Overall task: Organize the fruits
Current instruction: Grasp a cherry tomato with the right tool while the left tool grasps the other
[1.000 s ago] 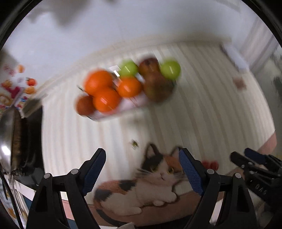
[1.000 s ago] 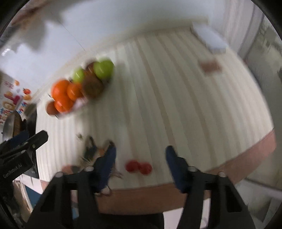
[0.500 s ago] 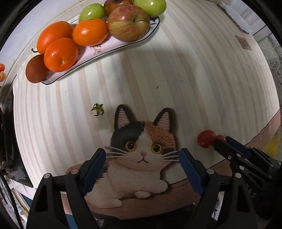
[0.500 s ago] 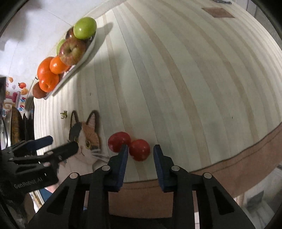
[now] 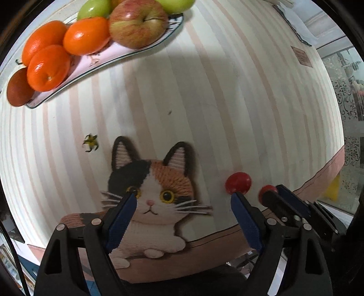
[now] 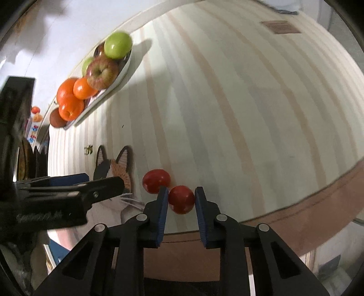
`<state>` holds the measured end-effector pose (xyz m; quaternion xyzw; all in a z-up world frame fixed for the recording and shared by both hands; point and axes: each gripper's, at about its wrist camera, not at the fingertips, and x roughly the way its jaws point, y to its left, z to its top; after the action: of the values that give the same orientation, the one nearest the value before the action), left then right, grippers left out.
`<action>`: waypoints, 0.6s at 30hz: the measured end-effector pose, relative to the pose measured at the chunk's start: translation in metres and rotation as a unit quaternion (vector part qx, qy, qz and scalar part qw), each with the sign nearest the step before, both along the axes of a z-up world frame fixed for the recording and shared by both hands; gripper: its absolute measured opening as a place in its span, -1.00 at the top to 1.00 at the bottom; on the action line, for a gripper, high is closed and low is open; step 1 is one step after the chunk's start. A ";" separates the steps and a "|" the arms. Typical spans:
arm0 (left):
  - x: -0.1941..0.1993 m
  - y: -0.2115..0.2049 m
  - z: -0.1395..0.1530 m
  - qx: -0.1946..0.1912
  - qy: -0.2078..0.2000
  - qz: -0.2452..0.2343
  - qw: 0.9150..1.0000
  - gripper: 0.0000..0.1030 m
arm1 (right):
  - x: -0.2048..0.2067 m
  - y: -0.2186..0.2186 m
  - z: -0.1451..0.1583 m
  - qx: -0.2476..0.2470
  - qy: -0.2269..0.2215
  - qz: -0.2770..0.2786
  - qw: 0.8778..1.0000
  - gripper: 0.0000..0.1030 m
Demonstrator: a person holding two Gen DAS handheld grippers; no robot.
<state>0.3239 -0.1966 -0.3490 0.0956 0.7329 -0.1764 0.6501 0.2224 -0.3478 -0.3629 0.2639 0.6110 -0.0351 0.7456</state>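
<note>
Left wrist view: the left gripper (image 5: 183,205) hangs with its ribbed blue pads spread wide and nothing between them, over a woven calico cat mat (image 5: 150,195) of yarn-like texture. Beyond it lies a striped cream tablecloth (image 5: 204,95) with a pink border. At the far edge a long pale platter (image 5: 100,59) carries glossy oranges (image 5: 47,68), a red-yellow apple (image 5: 138,22), green apples (image 5: 95,9) and a dark brown round fruit (image 5: 18,88) at its left end. A small green calyx (image 5: 91,142) lies loose near the cat's ear. A smooth red tomato (image 5: 238,182) sits just past the right pad; a second one (image 5: 267,190) is partly hidden behind the other gripper's black finger.

Right wrist view: the right gripper (image 6: 181,198) has its blue pads against both sides of the nearer tomato (image 6: 182,199), at the cloth's near edge. The other tomato (image 6: 156,181) touches it on the left. The left gripper's black body (image 6: 63,198) blocks part of the cat mat (image 6: 113,166). The platter (image 6: 113,84) lies far left by a white wall (image 6: 68,34).
</note>
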 end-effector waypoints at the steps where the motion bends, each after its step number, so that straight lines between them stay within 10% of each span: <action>1: -0.001 -0.004 0.000 -0.003 0.000 -0.006 1.000 -0.65 | -0.003 -0.004 0.003 -0.001 -0.002 -0.005 1.000 0.50; 18: -0.021 -0.102 -0.028 -0.021 -0.010 -0.123 0.992 0.18 | -0.021 -0.061 -0.004 -0.022 0.016 -0.075 0.997 0.50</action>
<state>0.3028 -0.2981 -0.3774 0.1726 0.7052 -0.2693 0.6327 0.2012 -0.4088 -0.3670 0.2920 0.6005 -0.1088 0.7364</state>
